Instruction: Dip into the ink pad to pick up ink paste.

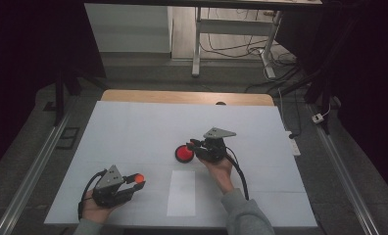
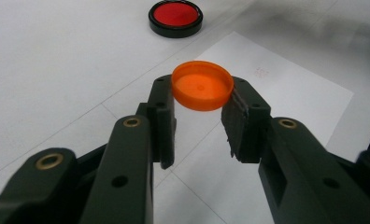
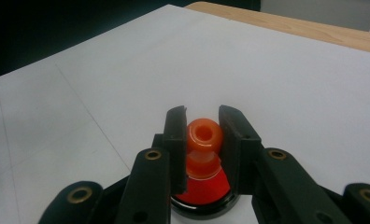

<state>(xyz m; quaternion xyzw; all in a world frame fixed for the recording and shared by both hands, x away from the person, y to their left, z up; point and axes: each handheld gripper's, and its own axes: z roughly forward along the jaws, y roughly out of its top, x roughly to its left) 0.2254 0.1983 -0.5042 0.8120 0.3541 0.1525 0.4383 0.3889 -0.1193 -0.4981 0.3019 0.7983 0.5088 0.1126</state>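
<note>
So, my left hand-held gripper [image 2: 199,121] is closed on the orange cap [image 2: 202,86], held in the air near the front left corner of the worktop [image 1: 133,127]. My right hand-held gripper [image 3: 202,135] pinches a small orange nozzle piece [image 3: 204,135] just above the red dish with black rim [image 1: 184,153] at the worktop's middle. I judge both pieces are picked; joining or placing them remains.

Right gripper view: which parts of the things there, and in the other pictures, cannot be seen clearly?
- Orange bottle, right gripper view: its lower body is hidden behind the right hand-held gripper.
- Red dish, right gripper view: mostly covered by the jaws; cut off at the bottom edge.
- Orange cap, high view: too small to tell its shape.
- Paper sheet, left gripper view: its small print is blurred.
</note>
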